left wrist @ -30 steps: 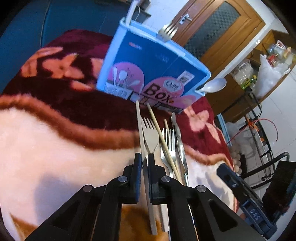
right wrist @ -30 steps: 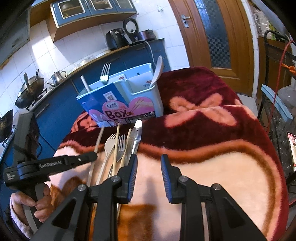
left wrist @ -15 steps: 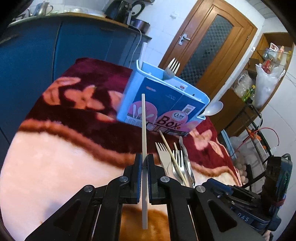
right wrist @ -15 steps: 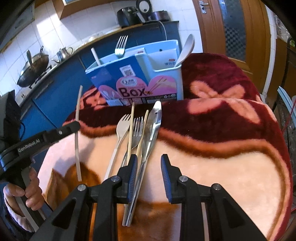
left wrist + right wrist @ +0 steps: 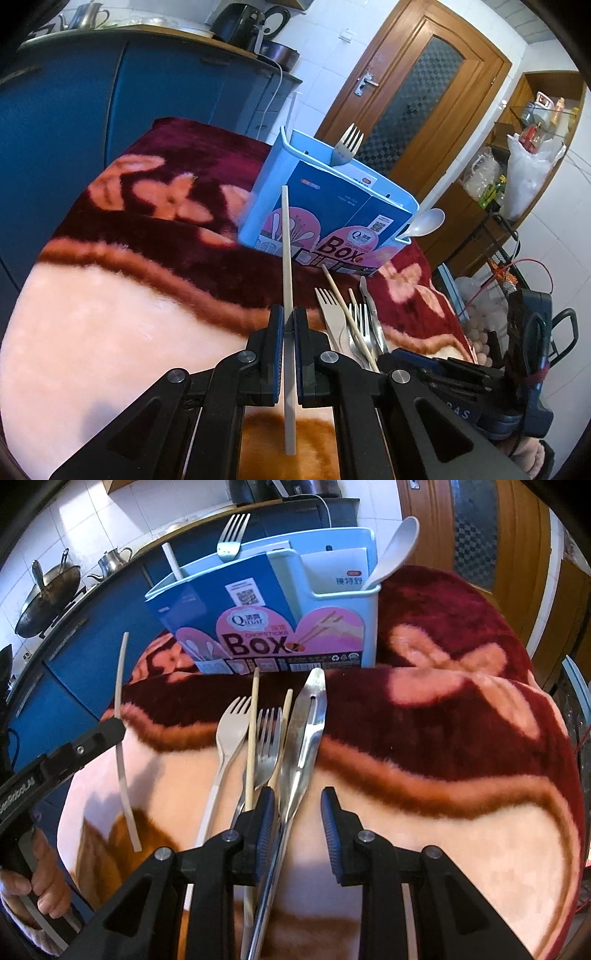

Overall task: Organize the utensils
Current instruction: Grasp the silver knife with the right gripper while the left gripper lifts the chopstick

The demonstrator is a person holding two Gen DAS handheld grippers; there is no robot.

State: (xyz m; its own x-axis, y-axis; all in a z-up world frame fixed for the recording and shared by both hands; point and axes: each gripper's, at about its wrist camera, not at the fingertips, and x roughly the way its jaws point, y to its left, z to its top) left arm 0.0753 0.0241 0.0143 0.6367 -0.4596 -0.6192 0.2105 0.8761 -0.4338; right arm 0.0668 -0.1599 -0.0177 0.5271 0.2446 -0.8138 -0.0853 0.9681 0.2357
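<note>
Left hand-held gripper (image 5: 289, 325) clamps a pale chopstick (image 5: 286, 254) mid-length, lifted clear of the blanket for the holder box (image 5: 332, 206), while the right hand-held gripper (image 5: 297, 805), part open, straddles the steel tongs (image 5: 303, 734), gripping nothing.

Right hand-held gripper (image 5: 297, 814) hovers open over metal tongs (image 5: 301, 738).

Utensils on a blanket before an upright box.

The box (image 5: 273, 602) stands at twelve o'clock on the blanket (image 5: 424, 775), holding a fork (image 5: 231, 535), a stick (image 5: 172, 561) and, at its right end, a spoon (image 5: 393, 552). Before it lie a pale fork (image 5: 229, 738), two chopsticks (image 5: 252, 738), a metal fork (image 5: 266, 746) and tongs (image 5: 304, 734) side by side. At nine o'clock, one chopstick (image 5: 120, 723) sits off the blanket.
</note>
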